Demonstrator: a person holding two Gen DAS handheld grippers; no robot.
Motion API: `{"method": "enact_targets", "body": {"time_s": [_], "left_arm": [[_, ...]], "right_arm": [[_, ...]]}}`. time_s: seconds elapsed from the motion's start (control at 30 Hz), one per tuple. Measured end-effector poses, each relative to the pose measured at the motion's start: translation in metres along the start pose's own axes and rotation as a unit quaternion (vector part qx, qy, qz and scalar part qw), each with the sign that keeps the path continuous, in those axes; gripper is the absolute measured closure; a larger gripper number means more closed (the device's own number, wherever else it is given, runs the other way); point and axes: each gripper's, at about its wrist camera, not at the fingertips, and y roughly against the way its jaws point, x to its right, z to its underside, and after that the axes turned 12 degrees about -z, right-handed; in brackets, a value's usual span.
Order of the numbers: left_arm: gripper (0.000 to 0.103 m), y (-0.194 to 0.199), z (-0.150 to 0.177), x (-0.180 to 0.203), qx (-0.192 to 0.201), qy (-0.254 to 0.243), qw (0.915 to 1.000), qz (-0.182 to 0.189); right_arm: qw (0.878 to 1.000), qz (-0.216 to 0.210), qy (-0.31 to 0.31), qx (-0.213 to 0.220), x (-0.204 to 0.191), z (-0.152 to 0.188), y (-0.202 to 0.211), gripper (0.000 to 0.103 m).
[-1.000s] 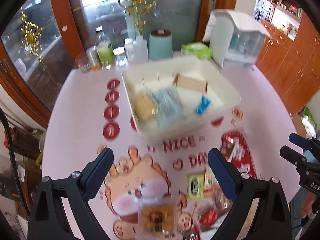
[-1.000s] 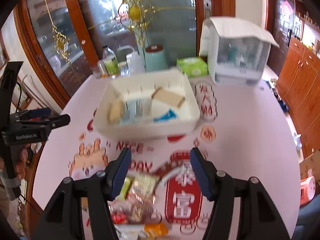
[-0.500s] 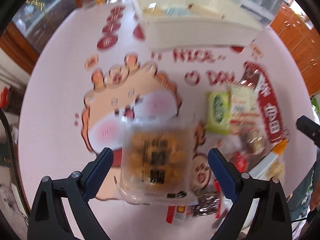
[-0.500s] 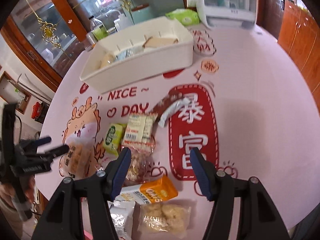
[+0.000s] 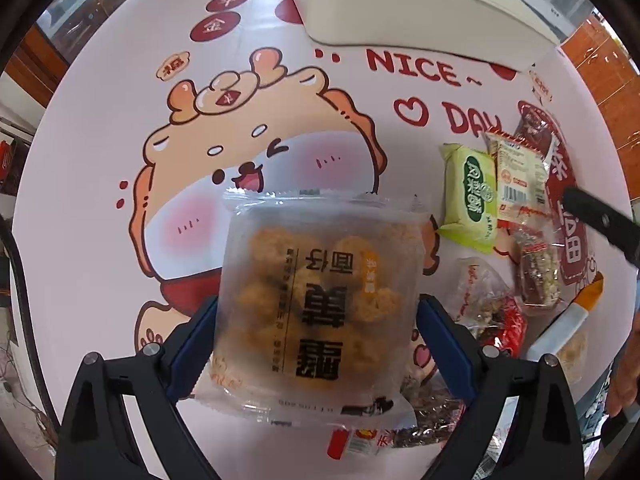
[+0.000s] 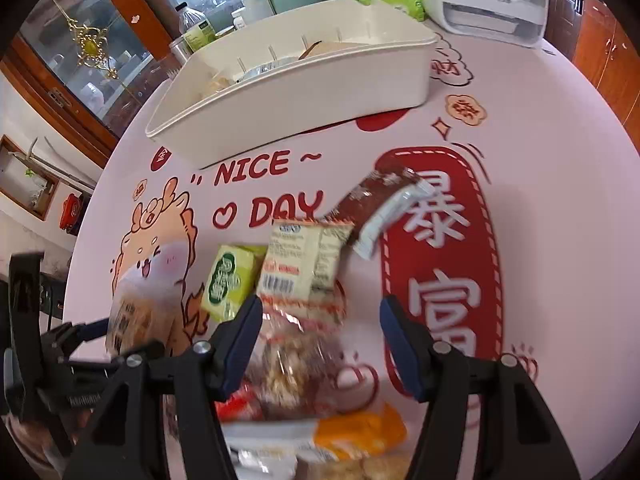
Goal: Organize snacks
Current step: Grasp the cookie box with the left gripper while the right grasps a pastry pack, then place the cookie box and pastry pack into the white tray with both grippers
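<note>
straddling frosted bun pack [image 5: 320,304], left gripper [image 5: 316,322] jaws unclenched; slick film may slip. right gripper [image 6: 320,334] spread, empty.

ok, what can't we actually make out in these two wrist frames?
- Left wrist: whether the left gripper pads press the pastry pack; the pack covers their tips.
- Right wrist: white bin contents, hidden by its near wall.
- Right wrist: snacks under the right gripper, motion-blurred, labels unreadable.
</note>
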Motion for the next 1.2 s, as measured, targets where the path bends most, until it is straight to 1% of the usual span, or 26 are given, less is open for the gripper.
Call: {"method": "enact_targets", "body": {"time_s": [0.17, 0.23, 0.37, 0.4, 0.43, 0.5, 0.53, 0.57, 0.6, 0.67, 0.7, 0.73, 0.77, 0.8, 0.87, 0.9, 1.03, 1.13, 1.2], "left_arm": [[0.008, -0.017, -0.006, 0.003, -0.02, 0.002, 0.9998, 0.006], [0.008, -0.022, -0.007, 0.004, -0.022, 0.002, 0.9997, 0.002], [0.007, -0.027, -0.01, 0.016, -0.012, -0.024, 0.9994, -0.023], [0.007, -0.027, -0.011, 0.02, -0.01, -0.03, 0.9991, -0.028], [0.007, -0.028, -0.012, 0.022, -0.007, -0.033, 0.999, -0.028], [0.007, -0.03, -0.014, 0.024, -0.006, -0.031, 0.9991, -0.028], [0.007, -0.031, -0.015, 0.024, -0.004, -0.029, 0.9992, -0.028], [0.007, -0.031, -0.016, 0.024, -0.001, -0.027, 0.9992, -0.028], [0.007, -0.029, -0.015, 0.02, 0.001, -0.025, 0.9993, -0.028], [0.016, -0.025, -0.015, 0.018, 0.012, -0.021, 0.9993, -0.028], [0.023, -0.018, -0.011, 0.012, 0.018, -0.021, 0.9992, -0.028], [0.026, -0.016, -0.011, 0.012, 0.02, -0.022, 0.9992, -0.029], [0.028, -0.015, -0.011, 0.013, 0.021, -0.022, 0.9991, -0.029], [0.03, -0.013, -0.012, 0.013, 0.023, -0.02, 0.9991, -0.029], [0.035, -0.01, -0.012, 0.012, 0.026, -0.018, 0.9991, -0.03], [0.037, -0.009, -0.011, 0.013, 0.026, -0.017, 0.999, -0.032], [0.04, -0.005, -0.01, 0.018, 0.035, -0.017, 0.9983, -0.043], [0.042, -0.001, -0.01, 0.017, 0.034, -0.008, 0.9986, -0.04], [0.043, 0.004, -0.008, 0.013, 0.034, -0.002, 0.9987, -0.038]], "right_arm": [[1.0, 0.013, -0.002, -0.012, -0.001, -0.014, -0.026, 0.041], [1.0, 0.015, -0.004, -0.019, 0.0, -0.016, -0.035, 0.041], [0.999, 0.019, -0.006, -0.037, 0.001, -0.018, -0.052, 0.041], [0.999, 0.017, -0.006, -0.04, 0.002, -0.017, -0.056, 0.04], [0.999, 0.02, 0.003, -0.032, -0.001, -0.017, -0.057, 0.04], [0.999, 0.029, 0.019, -0.034, -0.006, -0.018, -0.061, 0.042], [0.999, 0.026, 0.027, -0.034, -0.009, -0.018, -0.063, 0.043], [0.998, 0.028, 0.033, -0.035, -0.011, -0.018, -0.065, 0.047], [0.998, 0.029, 0.042, -0.035, -0.014, -0.018, -0.066, 0.053], [0.998, 0.026, 0.053, -0.034, -0.018, -0.017, -0.066, 0.055], [0.997, 0.03, 0.058, -0.032, -0.02, -0.017, -0.067, 0.056], [0.997, 0.034, 0.064, -0.029, -0.022, -0.016, -0.066, 0.057], [0.997, 0.036, 0.07, -0.022, -0.024, -0.014, -0.064, 0.071], [0.996, 0.036, 0.074, -0.016, -0.025, -0.014, -0.062, 0.08], [0.997, 0.022, 0.074, -0.008, -0.027, -0.014, -0.054, 0.087], [0.997, 0.02, 0.075, -0.006, -0.028, -0.014, -0.052, 0.088], [0.996, 0.02, 0.09, -0.003, -0.033, -0.007, -0.05, 0.089], [0.996, 0.015, 0.093, 0.005, -0.037, -0.003, -0.045, 0.091], [0.996, 0.009, 0.091, 0.014, -0.035, -0.001, -0.034, 0.092]]}}
